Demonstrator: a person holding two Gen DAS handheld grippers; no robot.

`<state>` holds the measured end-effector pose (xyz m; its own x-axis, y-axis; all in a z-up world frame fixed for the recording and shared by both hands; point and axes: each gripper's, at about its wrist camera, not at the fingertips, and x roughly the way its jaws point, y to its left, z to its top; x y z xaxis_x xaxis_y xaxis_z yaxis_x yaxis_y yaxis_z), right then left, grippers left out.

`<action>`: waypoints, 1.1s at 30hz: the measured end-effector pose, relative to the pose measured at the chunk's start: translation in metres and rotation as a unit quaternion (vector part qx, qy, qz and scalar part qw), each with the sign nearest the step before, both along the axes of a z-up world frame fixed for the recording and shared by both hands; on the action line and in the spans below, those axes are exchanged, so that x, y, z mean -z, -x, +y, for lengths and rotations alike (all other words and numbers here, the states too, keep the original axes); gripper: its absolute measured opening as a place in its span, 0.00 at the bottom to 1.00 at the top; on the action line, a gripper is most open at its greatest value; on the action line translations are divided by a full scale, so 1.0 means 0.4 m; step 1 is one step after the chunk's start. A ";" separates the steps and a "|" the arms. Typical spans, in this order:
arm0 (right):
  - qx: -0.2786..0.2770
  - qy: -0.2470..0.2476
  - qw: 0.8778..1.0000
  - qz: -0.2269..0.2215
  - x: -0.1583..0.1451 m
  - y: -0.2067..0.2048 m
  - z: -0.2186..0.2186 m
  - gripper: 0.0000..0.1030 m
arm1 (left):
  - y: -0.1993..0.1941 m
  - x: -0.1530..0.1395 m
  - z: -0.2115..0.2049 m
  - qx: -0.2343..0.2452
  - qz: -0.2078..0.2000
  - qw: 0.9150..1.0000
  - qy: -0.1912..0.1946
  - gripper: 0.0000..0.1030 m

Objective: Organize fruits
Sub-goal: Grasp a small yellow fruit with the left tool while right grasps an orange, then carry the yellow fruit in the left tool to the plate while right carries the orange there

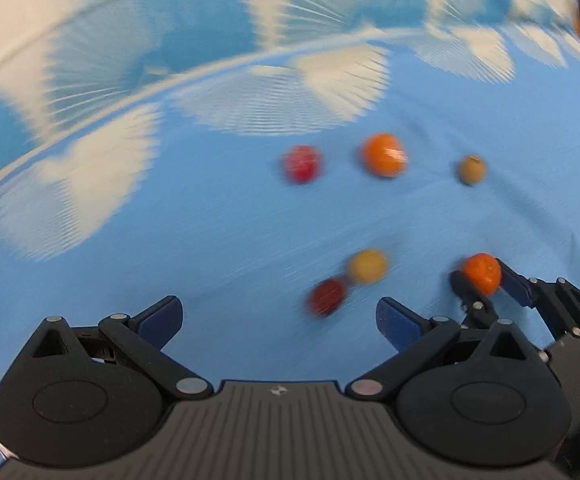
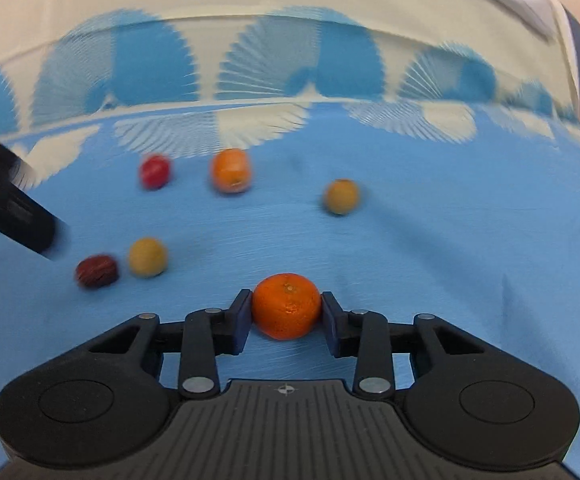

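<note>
Six small fruits are sitting on a blue tablecloth (image 2: 430, 248) with white fan shapes along its far side. The right gripper (image 2: 285, 318) is gripping a tangerine (image 2: 286, 306) between its blue pads, near the cloth's front edge. The left gripper (image 1: 277, 320) is hovering with jaws spread wide, holding nothing. Just left of the tangerine, a dark red fruit (image 2: 97, 272) and a yellow fruit (image 2: 148, 257) are lying side by side. Farther off, a red fruit (image 2: 154, 171), an orange (image 2: 230, 171) and a tan fruit (image 2: 342, 196) are forming a loose row.

Six small fruits dot the blue cloth: a mandarin (image 2: 286, 306) at 6 o'clock, five (image 2: 230, 171) scattered toward 11.
</note>
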<state>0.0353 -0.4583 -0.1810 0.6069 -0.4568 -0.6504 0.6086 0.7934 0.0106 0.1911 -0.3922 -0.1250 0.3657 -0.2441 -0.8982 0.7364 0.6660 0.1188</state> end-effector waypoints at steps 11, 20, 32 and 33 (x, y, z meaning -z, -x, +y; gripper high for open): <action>0.008 0.002 1.000 -0.001 0.012 -0.005 0.003 0.37 | -0.024 0.106 -0.173 0.137 0.044 0.988 -0.060 0.42; 0.063 0.044 0.995 -0.065 -0.023 0.036 -0.012 0.35 | -0.017 -0.052 -0.063 0.080 0.004 0.997 0.008 0.28; 0.054 0.149 0.983 -0.096 -0.189 0.139 0.117 0.36 | 0.157 -0.299 0.496 -0.108 -0.033 0.994 0.007 0.28; 0.044 0.157 0.980 -0.113 -0.231 0.163 0.149 0.36 | 0.180 -0.315 0.543 -0.123 -0.031 0.992 0.008 0.28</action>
